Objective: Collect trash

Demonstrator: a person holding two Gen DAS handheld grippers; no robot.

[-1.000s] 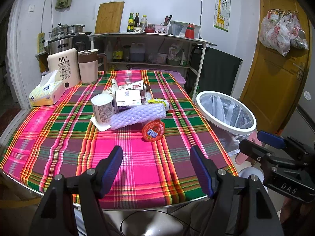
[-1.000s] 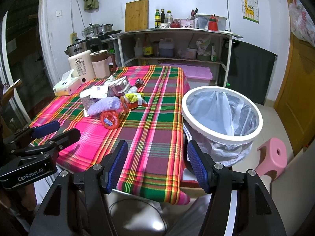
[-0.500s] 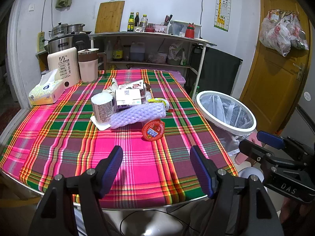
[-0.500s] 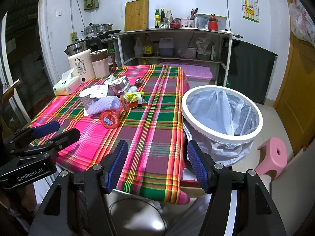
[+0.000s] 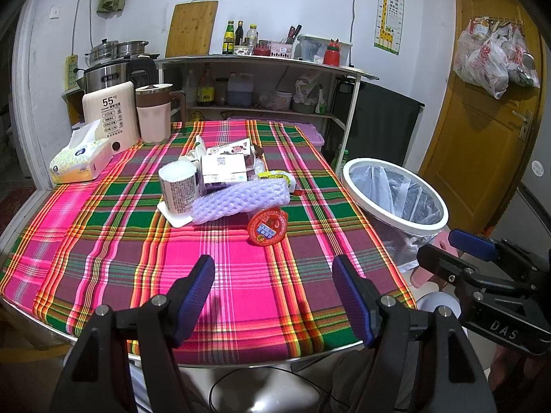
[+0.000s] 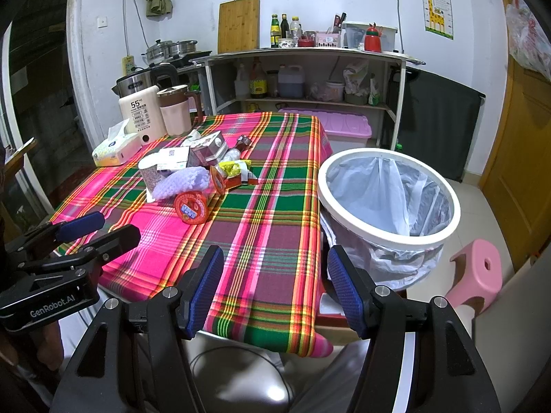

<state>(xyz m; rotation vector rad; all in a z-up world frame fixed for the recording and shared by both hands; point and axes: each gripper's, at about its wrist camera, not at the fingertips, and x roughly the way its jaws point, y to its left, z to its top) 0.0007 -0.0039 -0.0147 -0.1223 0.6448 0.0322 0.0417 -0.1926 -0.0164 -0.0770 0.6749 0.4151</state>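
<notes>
A pile of trash lies mid-table on the plaid cloth: a red round cup lid, a purple foam net, a paper cup, small cartons and a yellow wrapper. The pile also shows in the right wrist view, with the red lid nearest. A white-rimmed bin with a clear liner stands right of the table, also in the right wrist view. My left gripper is open and empty over the table's near edge. My right gripper is open and empty near the table's front right corner.
A tissue box, a white warmer and a pink jug stand at the table's far left. A pink stool sits right of the bin. A shelf unit and a yellow door lie behind.
</notes>
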